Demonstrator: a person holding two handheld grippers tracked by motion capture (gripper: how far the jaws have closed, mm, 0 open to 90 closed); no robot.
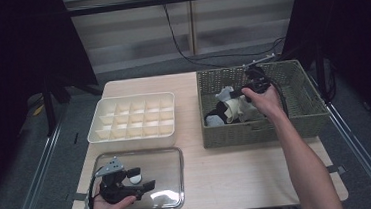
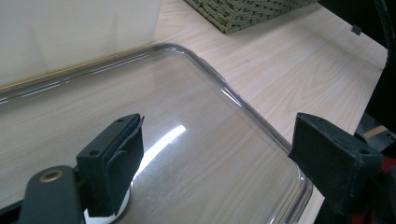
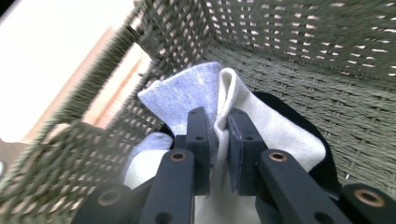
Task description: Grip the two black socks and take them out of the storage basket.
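My right gripper (image 1: 223, 98) reaches into the green wicker basket (image 1: 256, 130) at the right of the table. In the right gripper view its jaws (image 3: 217, 120) are shut on a fold of cream cloth (image 3: 280, 133), with a pale grey cloth (image 3: 182, 93) beside it and a black piece (image 3: 329, 154) beneath. The cloth pile (image 1: 235, 111) lies in the basket's left half. My left gripper (image 1: 143, 179) rests over a clear plastic tray (image 1: 170, 158) at the front left. Its jaws (image 2: 219, 140) stand wide open with nothing between them.
A cream box (image 1: 133, 137) divided into several compartments sits behind the clear tray. The basket's woven walls (image 3: 303, 28) rise close around my right gripper. Bare wood (image 1: 229, 171) lies between the tray and the basket. Black cables hang behind the table.
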